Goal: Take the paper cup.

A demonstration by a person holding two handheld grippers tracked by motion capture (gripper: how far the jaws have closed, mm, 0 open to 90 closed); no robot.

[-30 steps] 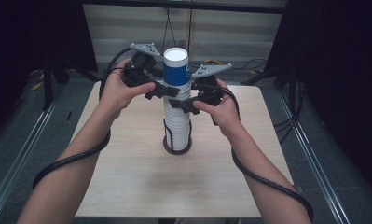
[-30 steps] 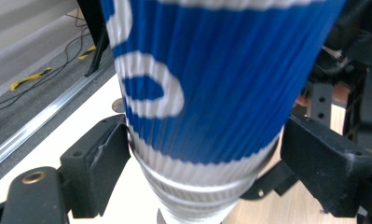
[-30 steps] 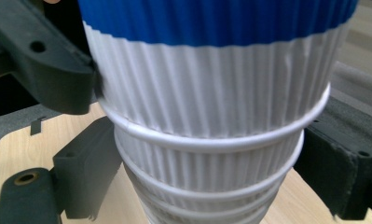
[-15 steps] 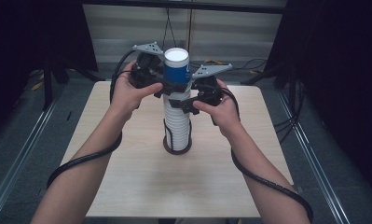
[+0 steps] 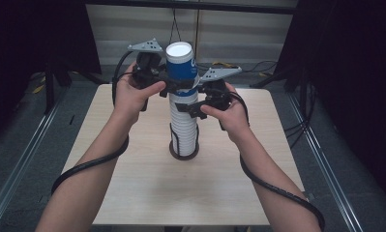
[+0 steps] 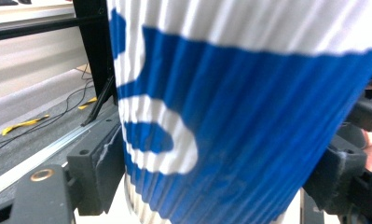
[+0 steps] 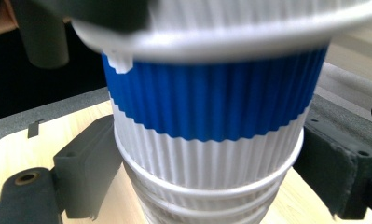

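Cup stack [image 5: 183, 126] stands upright on table [image 5: 132, 193]. Left gripper [image 5: 167, 83] clamps top cup [image 5: 181, 63]; right gripper [image 5: 189, 107], just below, apparently grips the stack.

Left tool [image 5: 167, 86] and right tool [image 5: 186, 107] raised mid-table, both clamped, forearms converging.

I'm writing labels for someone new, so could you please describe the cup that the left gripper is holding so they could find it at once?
On the light wooden table a tall stack of nested ribbed paper cups stands in a dark round holder. The top cup is the one clamped by the left gripper. It alone shows its full blue band with white marks; those below show mostly white rims.
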